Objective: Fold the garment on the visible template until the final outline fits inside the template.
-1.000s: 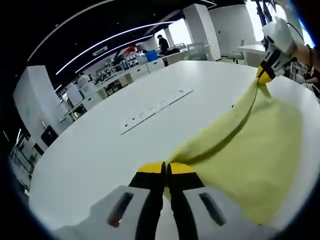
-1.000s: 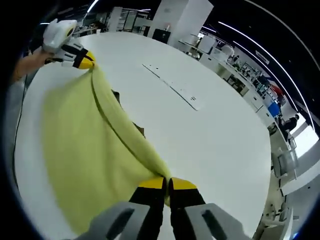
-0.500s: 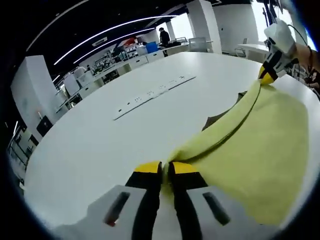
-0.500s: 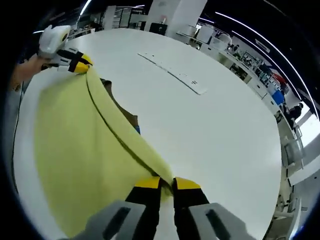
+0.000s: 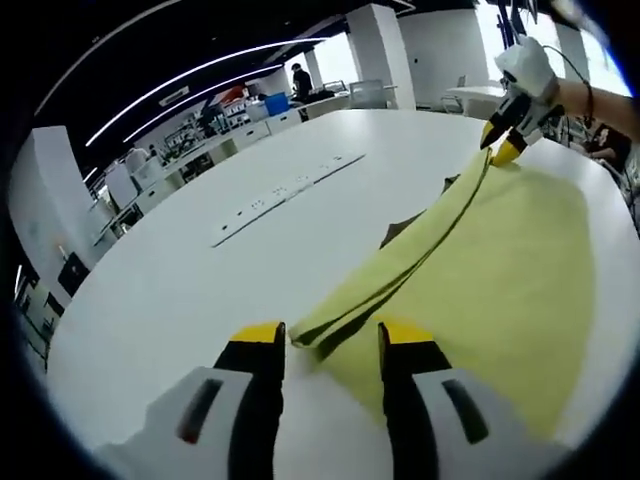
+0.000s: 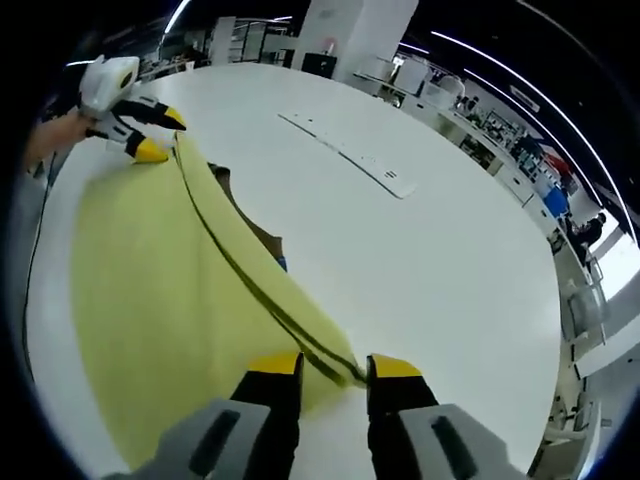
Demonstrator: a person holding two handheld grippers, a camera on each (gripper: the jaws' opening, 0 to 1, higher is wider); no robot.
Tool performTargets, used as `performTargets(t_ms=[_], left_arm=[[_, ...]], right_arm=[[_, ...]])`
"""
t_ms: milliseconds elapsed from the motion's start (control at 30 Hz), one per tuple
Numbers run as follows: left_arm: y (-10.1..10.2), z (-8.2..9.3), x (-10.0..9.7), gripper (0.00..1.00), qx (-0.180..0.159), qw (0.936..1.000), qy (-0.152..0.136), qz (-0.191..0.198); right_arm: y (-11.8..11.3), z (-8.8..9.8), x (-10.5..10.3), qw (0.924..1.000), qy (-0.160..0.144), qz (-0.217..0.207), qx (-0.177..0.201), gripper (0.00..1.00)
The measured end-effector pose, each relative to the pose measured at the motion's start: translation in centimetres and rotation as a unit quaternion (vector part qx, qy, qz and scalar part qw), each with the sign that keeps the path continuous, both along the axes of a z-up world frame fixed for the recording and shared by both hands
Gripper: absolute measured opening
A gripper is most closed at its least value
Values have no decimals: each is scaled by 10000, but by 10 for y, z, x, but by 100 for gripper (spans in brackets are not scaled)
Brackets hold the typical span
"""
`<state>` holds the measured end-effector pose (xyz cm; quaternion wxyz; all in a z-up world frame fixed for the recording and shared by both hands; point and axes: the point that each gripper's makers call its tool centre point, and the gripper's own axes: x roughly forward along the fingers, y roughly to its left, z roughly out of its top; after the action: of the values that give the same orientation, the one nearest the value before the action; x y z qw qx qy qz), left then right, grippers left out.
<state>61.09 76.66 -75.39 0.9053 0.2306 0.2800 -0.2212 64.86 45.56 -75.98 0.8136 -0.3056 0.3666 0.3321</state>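
A pale yellow garment [image 5: 500, 260] lies folded over on the white table [image 5: 200, 280], its doubled edge running as a long ridge. My left gripper [image 5: 330, 335] stands open, with one end of that ridge lying loose between its jaws. My right gripper [image 6: 335, 367] is open as well, astride the ridge's other end [image 6: 330, 355]. In the left gripper view the right gripper [image 5: 500, 140] shows at the far corner, jaws apart. In the right gripper view the left gripper [image 6: 160, 135] shows open at the far corner. A dark template edge [image 5: 415, 220] [image 6: 255, 228] peeks out from under the fold.
A long white socket strip [image 5: 285, 195] [image 6: 350, 160] lies across the middle of the table. Desks, pillars and a standing person [image 5: 300, 80] are far behind. A hand [image 6: 55, 140] holds the far gripper near the table edge.
Both grippers have opened and let go of the garment's folded edge, which now rests on the table. A little more of the dark template shows beside the fold.
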Motion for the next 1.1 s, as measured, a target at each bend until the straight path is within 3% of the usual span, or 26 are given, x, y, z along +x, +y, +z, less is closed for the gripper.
performTargets(t_ms=[167, 333, 500, 733, 867, 967, 1100], left_arm=[[0, -1, 16, 31, 103, 9998, -168, 62], [10, -1, 37, 25, 106, 9978, -356, 545], [10, -2, 50, 19, 76, 9966, -454, 686], [21, 7, 49, 23, -314, 9926, -436, 1091], [26, 7, 37, 31, -648, 9899, -240, 1235], [25, 11, 28, 36, -1088, 9855, -186, 1291], [26, 15, 14, 46, -1229, 9850, -89, 1208]], right_arm=[[-1, -2, 8, 9993, -118, -244, 247, 19], [-2, 1, 25, 9921, -267, -890, 842, 18], [1, -1, 32, 9891, -314, -1049, 984, 12], [-1, 6, 35, 9822, -361, -1405, 1194, 14], [2, 11, 29, 9804, -234, -1394, 1374, 20], [6, 15, 21, 9790, -112, -1354, 1518, 28], [11, 21, 9, 9734, 114, -1428, 1790, 48]])
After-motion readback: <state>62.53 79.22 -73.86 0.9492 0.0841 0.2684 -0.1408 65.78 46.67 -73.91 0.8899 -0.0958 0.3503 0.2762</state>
